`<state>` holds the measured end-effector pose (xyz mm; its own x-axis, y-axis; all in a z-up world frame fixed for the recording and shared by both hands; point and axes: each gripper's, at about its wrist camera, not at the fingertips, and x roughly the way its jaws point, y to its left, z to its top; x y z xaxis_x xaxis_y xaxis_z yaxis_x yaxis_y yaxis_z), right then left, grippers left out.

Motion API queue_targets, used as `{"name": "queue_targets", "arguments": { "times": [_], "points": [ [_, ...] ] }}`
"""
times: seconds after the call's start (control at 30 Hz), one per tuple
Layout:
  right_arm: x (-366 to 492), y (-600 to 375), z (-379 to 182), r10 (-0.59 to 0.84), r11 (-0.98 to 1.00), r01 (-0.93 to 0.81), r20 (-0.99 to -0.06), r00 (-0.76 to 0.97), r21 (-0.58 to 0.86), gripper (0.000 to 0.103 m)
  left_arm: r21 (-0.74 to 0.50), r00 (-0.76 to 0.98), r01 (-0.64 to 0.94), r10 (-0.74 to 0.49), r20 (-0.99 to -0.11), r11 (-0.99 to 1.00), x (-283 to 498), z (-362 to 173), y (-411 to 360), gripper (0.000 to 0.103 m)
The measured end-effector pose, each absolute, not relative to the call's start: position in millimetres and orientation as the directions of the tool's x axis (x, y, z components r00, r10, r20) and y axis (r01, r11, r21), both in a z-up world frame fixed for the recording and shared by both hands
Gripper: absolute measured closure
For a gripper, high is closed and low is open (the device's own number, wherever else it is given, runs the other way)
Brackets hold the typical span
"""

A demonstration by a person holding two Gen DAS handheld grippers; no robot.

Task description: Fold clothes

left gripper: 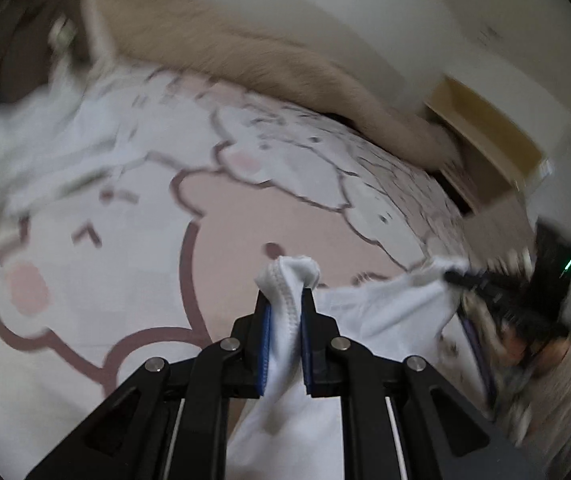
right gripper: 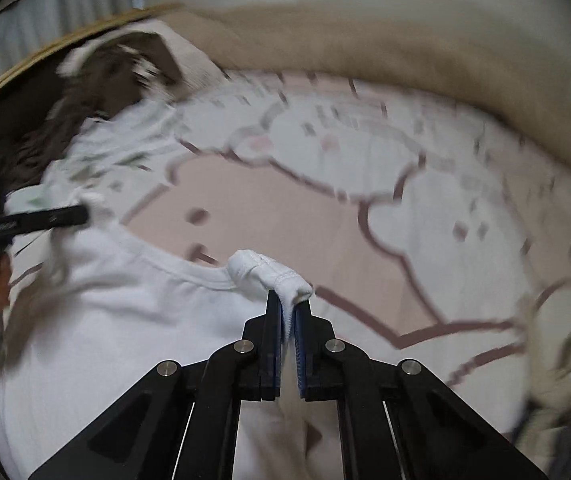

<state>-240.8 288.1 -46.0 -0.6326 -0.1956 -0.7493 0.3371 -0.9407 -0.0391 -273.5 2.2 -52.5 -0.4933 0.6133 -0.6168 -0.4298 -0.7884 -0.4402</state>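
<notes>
A white garment hangs stretched between both grippers above the bed. In the left wrist view my left gripper is shut on a bunched, stitched hem of it. The cloth runs right to my right gripper, blurred and held by a hand. The right wrist view has my right gripper shut on a rolled edge of the white garment. My left gripper pinches the far corner at the left edge. Both views are motion-blurred.
The bed sheet below is pink and white with cartoon bears. A beige blanket lies along its far side. More clothes, white printed and brown, are heaped at one end. A cardboard box stands past the bed.
</notes>
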Motion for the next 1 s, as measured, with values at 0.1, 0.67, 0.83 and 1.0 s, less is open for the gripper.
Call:
{"name": "queue_targets", "arguments": {
  "times": [0.1,0.67,0.83,1.0],
  "points": [
    [-196.2,279.6,-12.0,-0.222,-0.902,0.418,-0.715,-0.663,-0.107,0.097,-0.401,-0.485,-0.501,0.632,-0.605,-0.767,-239.4,-24.1,-3.6,0.09],
    [44.7,292.8,4.6,-0.426,-0.823,0.565,-0.718,-0.551,0.055,0.097,-0.44,-0.194,-0.687,0.729,-0.657,-0.579,0.6,8.7,-32.5,0.09],
    [52.6,290.5,-39.7,-0.418,-0.803,0.583,-0.812,-0.407,0.121,0.097,-0.378,-0.076,-0.739,0.627,-0.776,-0.557,18.7,-26.9,-9.4,0.09],
    [58.2,287.6,-75.9,-0.389,-0.777,0.609,-0.881,-0.269,0.158,0.097,-0.317,0.013,-0.791,0.504,-0.863,-0.523,35.8,-57.0,-0.3,0.09]
  ]
}}
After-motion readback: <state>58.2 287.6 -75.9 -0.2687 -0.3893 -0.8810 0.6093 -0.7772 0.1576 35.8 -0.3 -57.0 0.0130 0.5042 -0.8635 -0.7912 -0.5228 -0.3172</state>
